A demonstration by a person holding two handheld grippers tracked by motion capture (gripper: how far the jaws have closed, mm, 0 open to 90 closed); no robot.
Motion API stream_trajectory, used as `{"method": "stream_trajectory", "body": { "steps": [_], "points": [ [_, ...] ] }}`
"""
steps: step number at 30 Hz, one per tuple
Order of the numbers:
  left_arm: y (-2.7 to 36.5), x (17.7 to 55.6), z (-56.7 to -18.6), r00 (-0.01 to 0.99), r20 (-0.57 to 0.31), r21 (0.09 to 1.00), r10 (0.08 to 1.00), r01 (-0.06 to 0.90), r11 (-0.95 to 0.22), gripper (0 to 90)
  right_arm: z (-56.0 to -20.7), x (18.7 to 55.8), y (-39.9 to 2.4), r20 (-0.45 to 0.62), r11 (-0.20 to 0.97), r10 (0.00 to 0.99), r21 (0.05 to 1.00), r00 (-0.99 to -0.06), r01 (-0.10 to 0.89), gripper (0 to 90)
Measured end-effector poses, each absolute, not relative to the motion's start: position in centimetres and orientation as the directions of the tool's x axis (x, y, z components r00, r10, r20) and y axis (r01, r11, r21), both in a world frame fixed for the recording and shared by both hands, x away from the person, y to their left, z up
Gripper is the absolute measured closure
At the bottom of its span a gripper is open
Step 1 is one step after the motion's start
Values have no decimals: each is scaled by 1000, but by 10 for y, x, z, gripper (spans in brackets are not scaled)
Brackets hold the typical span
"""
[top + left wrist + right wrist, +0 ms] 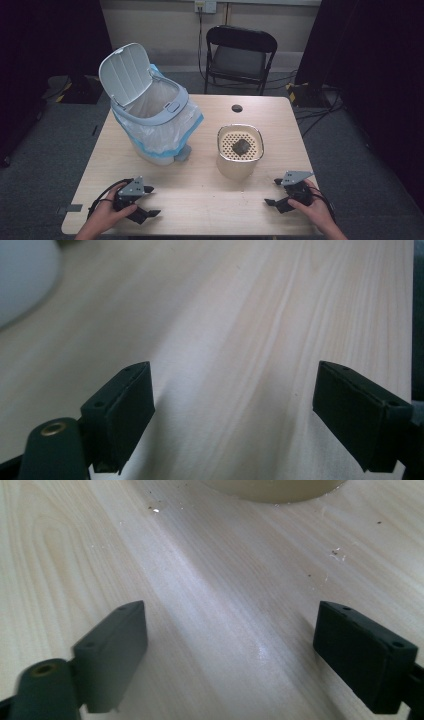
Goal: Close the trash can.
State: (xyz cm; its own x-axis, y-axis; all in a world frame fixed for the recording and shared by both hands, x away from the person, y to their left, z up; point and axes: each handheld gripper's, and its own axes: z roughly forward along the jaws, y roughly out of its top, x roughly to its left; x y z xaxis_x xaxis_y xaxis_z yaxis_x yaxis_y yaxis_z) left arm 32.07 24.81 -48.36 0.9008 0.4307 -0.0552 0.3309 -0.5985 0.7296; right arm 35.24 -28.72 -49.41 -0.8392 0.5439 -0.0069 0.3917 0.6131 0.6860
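One dark lump (241, 146) sits in the strainer pot (239, 162).

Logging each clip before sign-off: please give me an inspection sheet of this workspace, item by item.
Surface: light wooden table, small crumbs near the cream container in the right gripper view.
Job's things: white lidded bin, lid up, lined with a clear blue-edged bag; cream perforated-top container with a dark lump on its perforated top.
Clutter: nothing seen beyond the crumbs.
Grippers: left gripper and right gripper both open, empty, at the near table edge.
Cables: black cable trails from the left gripper; wires on the floor at the far right.
Surroundings: black folding chair behind the table, grey carpet, dark curtains.
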Motion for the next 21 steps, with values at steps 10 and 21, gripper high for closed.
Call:
{"method": "stream_trajectory", "body": {
  "steps": [10, 21],
  "points": [
    [286, 335, -437, 846, -45, 754, 531, 377, -538, 159, -500, 349, -291, -3, 568, 557, 731, -830, 378, 127],
    [305, 351, -404, 820, -68, 747, 568, 420, -516, 159, -500, 349, -291, -3, 568, 557, 731, -830, 378, 127]
  ]
}}
